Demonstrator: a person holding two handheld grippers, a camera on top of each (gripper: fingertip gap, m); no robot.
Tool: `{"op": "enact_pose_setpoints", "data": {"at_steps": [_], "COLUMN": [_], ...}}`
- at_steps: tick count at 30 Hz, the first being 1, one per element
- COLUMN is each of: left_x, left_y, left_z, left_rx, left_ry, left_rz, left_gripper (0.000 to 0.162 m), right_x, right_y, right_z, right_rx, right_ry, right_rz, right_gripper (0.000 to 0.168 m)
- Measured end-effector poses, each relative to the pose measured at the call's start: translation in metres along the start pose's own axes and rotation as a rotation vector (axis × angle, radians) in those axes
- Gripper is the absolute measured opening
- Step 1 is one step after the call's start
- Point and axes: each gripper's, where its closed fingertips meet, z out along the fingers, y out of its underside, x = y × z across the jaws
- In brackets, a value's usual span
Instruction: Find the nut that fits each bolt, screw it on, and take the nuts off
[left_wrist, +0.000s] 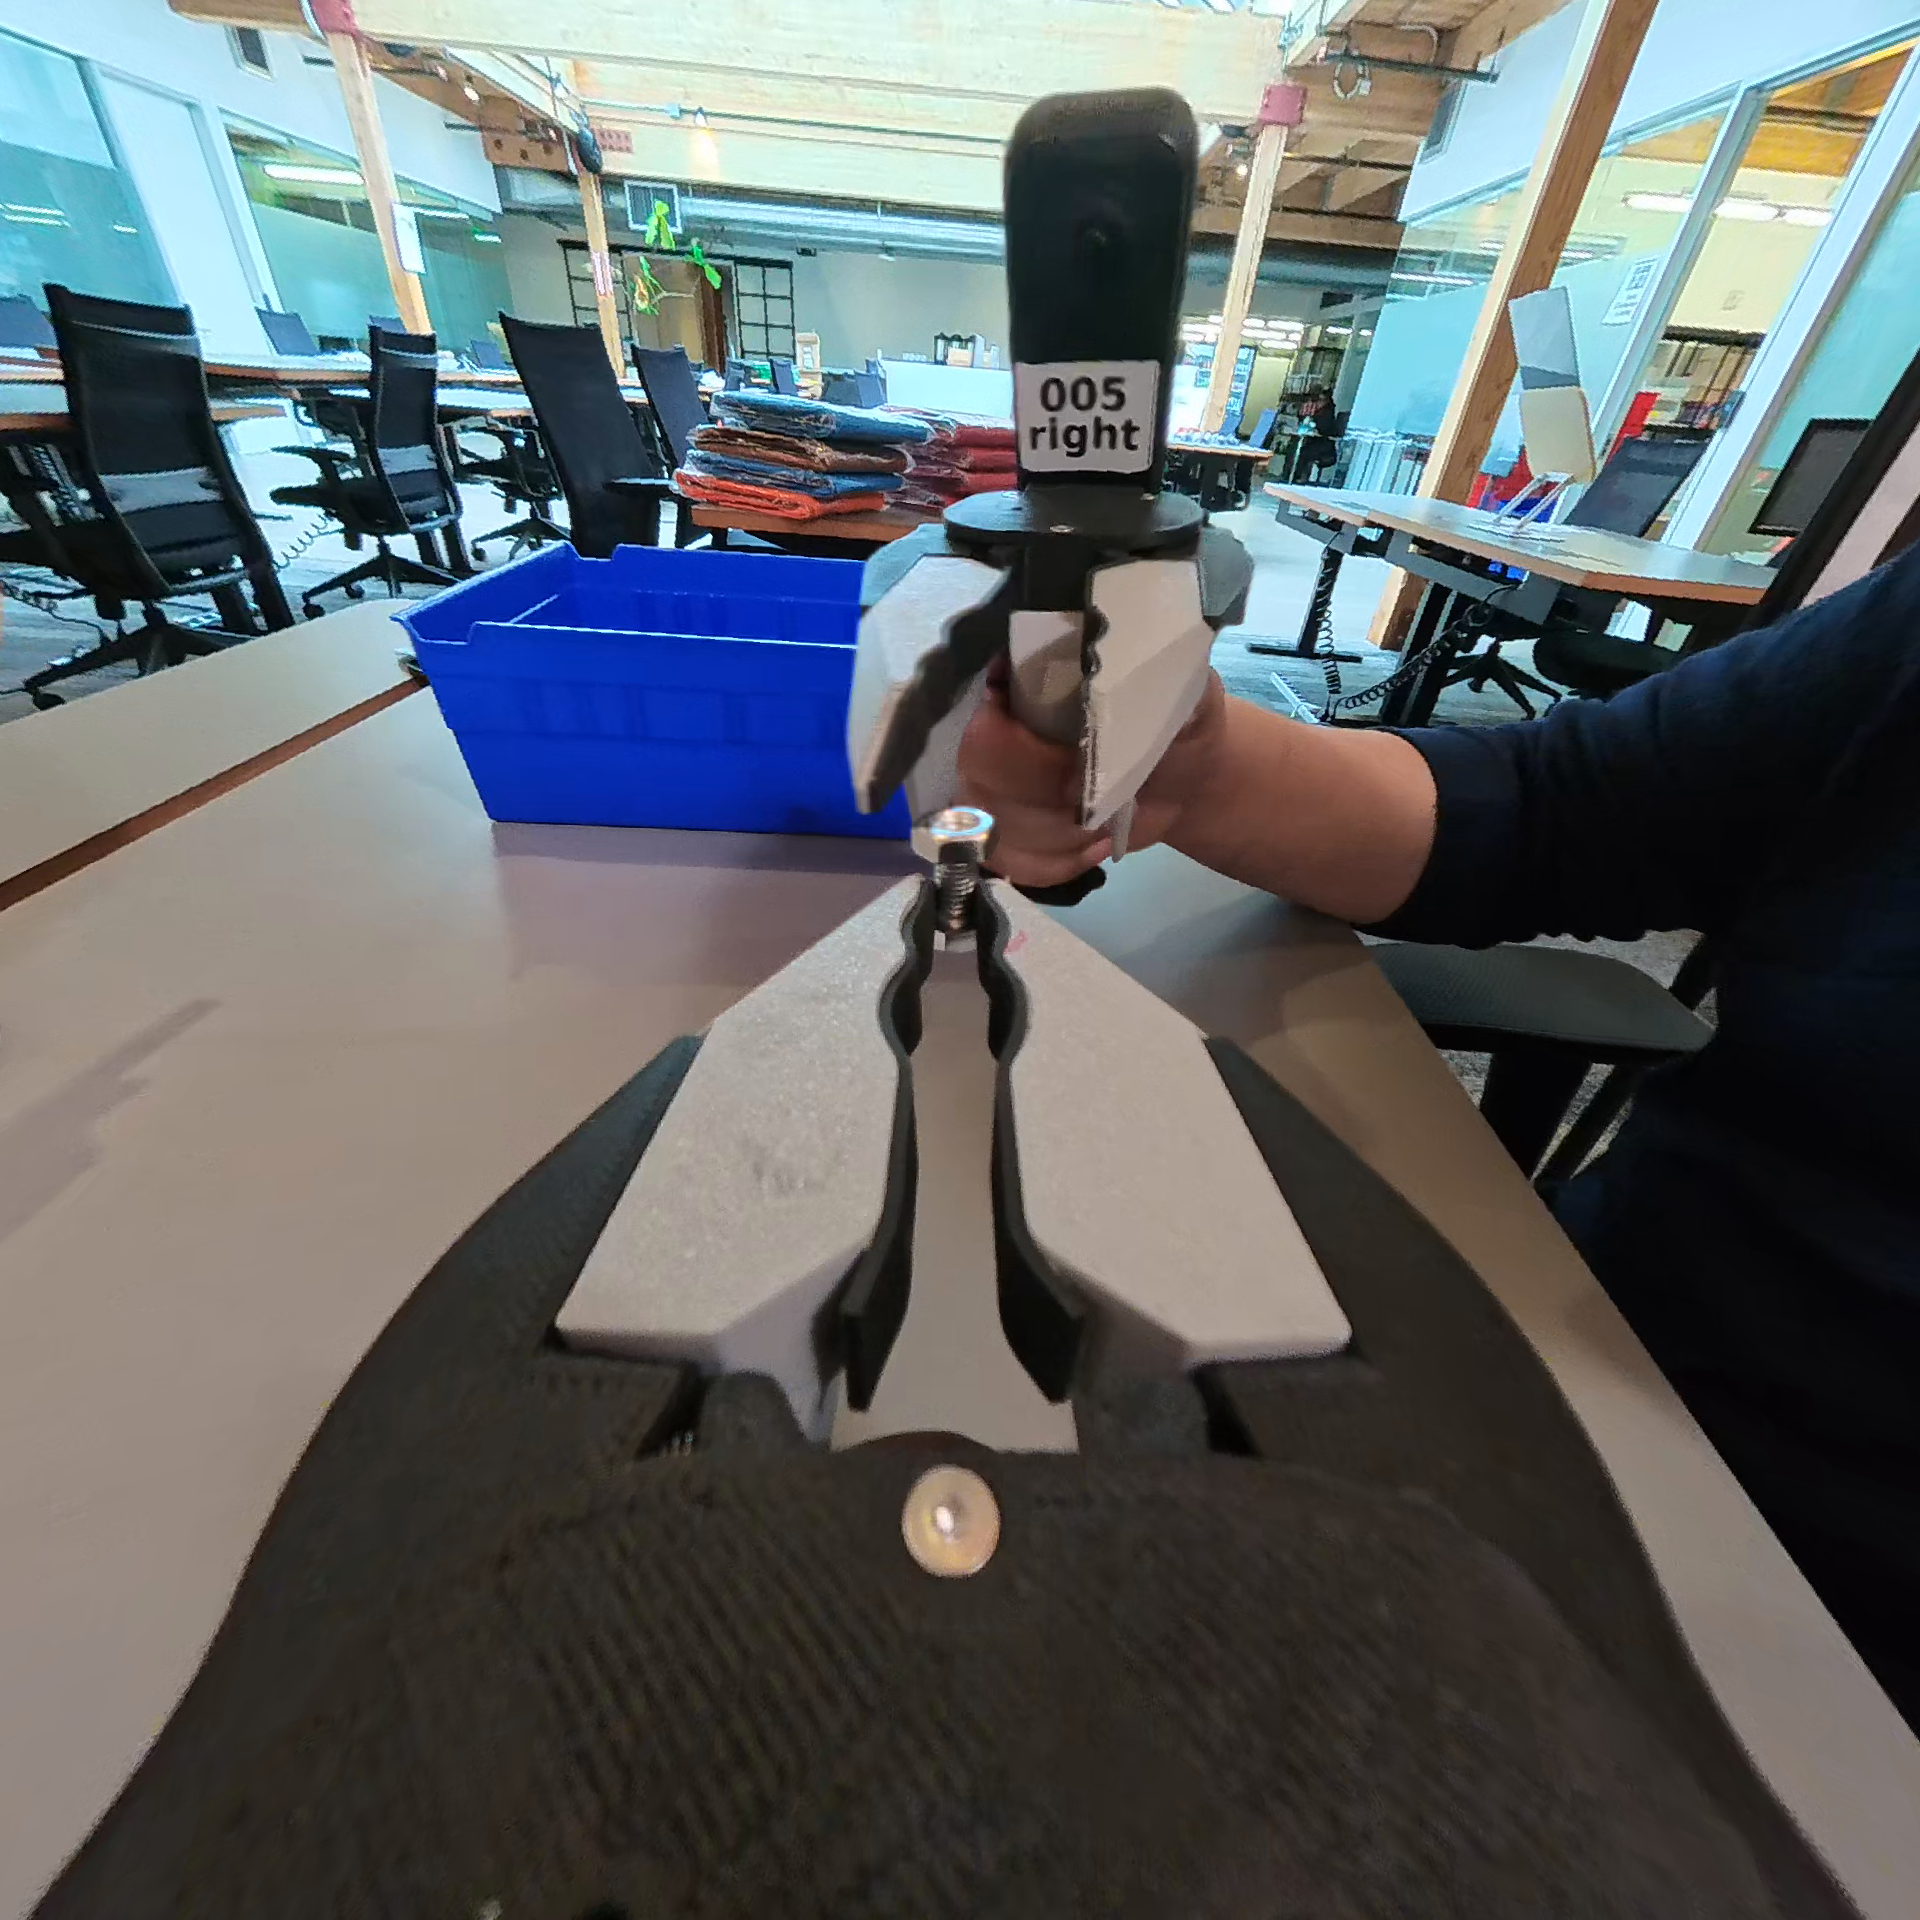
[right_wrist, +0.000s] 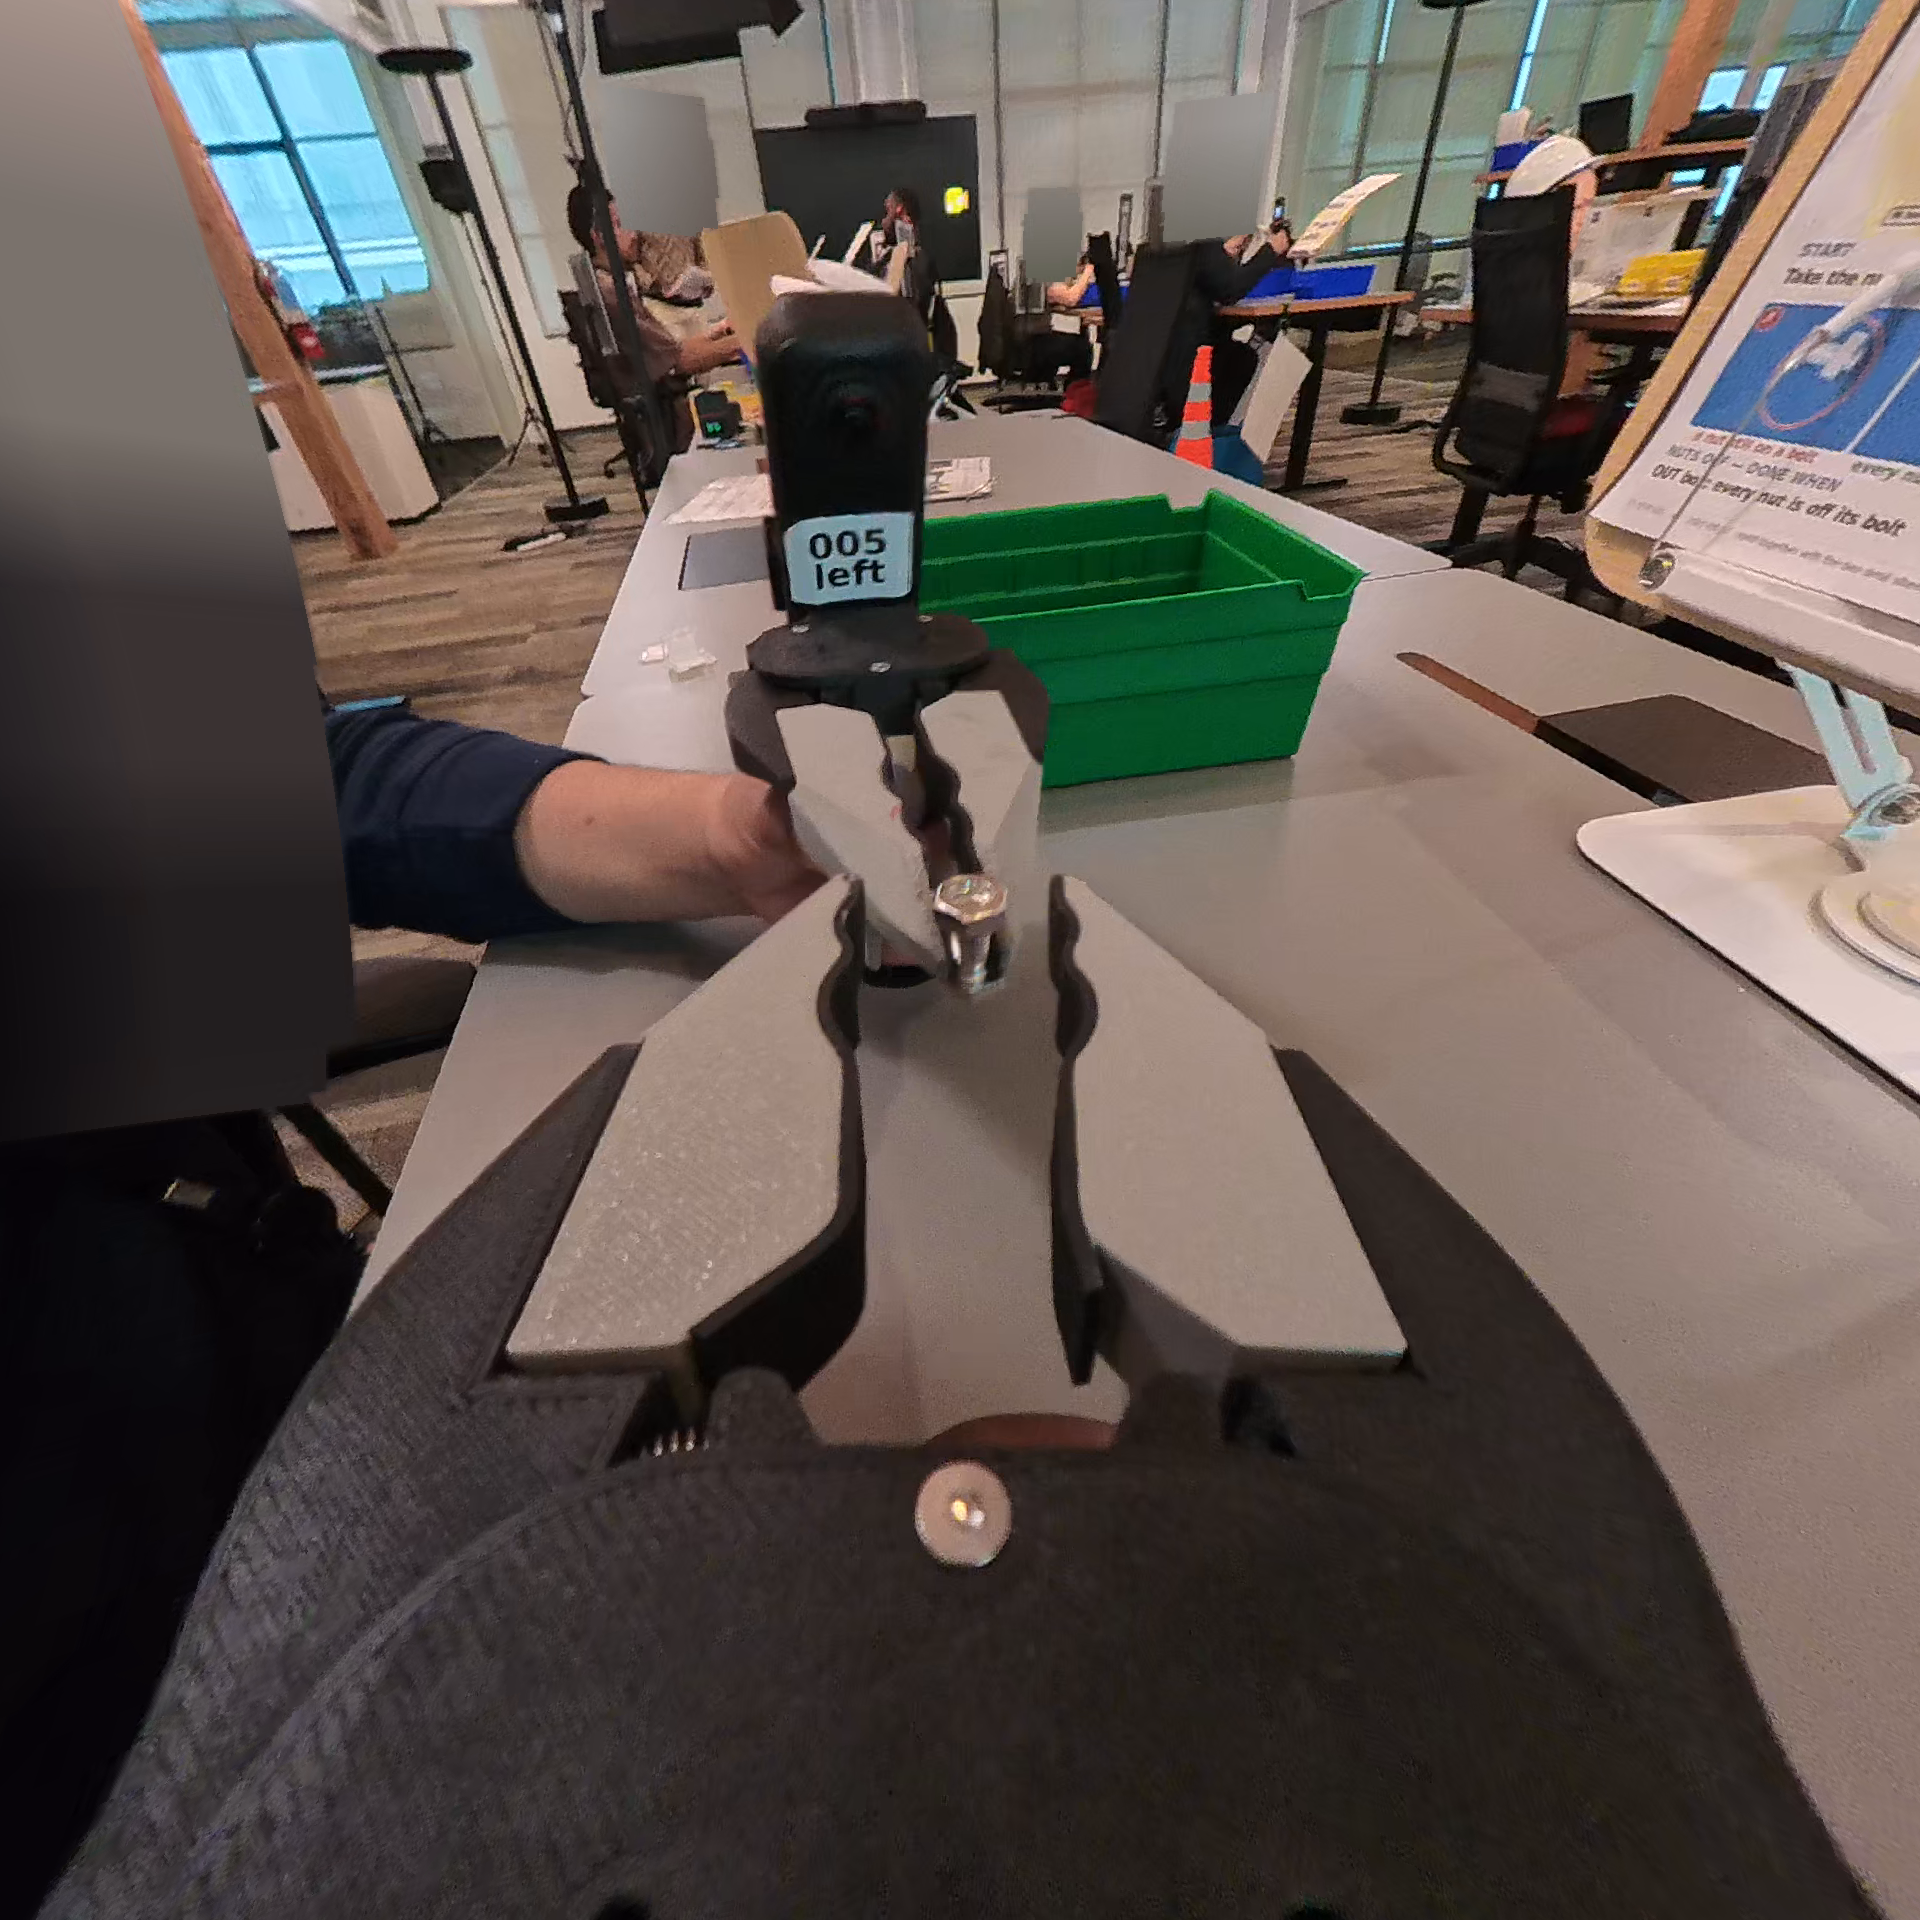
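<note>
My left gripper (left_wrist: 956, 912) is shut on the threaded shaft of a silver bolt (left_wrist: 953, 891) and holds it upright above the grey table (left_wrist: 312, 987). A silver hex nut (left_wrist: 953, 829) sits on the bolt's top end. My right gripper (left_wrist: 992, 821) is open, pointing down, with its fingers on either side of the nut and apart from it. In the right wrist view the nut (right_wrist: 968, 900) and bolt (right_wrist: 975, 961) lie between the open fingers of my right gripper (right_wrist: 954, 896), with my left gripper (right_wrist: 961, 951) clamped on the bolt from behind.
A blue bin (left_wrist: 644, 707) stands behind the bolt in the left wrist view. A green bin (right_wrist: 1143, 644) stands on the table in the right wrist view. An instruction sheet on a white stand (right_wrist: 1766, 416) is at the right. The person's arms reach in from the side. The tips of both grippers are at nearly the same place.
</note>
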Motion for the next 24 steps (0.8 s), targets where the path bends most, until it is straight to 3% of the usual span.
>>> {"op": "enact_pose_setpoints", "data": {"at_steps": [7, 9, 17, 20, 21, 24], "left_x": [-0.007, -0.014, -0.006, -0.017, -0.024, -0.035], "left_y": [-0.003, -0.007, -0.003, -0.008, -0.011, -0.011], "left_z": [-0.004, -0.009, -0.002, -0.011, -0.017, -0.027], "left_rx": [0.004, 0.026, 0.007, 0.029, 0.043, 0.031], "left_ry": [-0.05, -0.084, -0.04, -0.09, -0.12, -0.154], "left_rz": [0.022, 0.015, 0.004, -0.004, -0.02, -0.027], "left_gripper": [0.005, 0.005, 0.005, 0.005, 0.005, 0.005], "right_x": [-0.005, -0.005, 0.004, 0.0, -0.007, 0.0], "right_y": [0.003, -0.001, 0.0, 0.001, -0.003, -0.013], "right_z": [0.009, 0.0, 0.013, 0.01, 0.005, -0.006], "right_rx": [-0.018, 0.01, -0.005, -0.009, 0.008, 0.062], "right_ry": [0.004, -0.014, 0.018, 0.029, -0.013, 0.027], "right_rz": [-0.028, -0.014, 0.014, -0.027, -0.036, -0.027], "right_gripper": [0.036, 0.022, 0.038, 0.035, 0.014, 0.024]}}
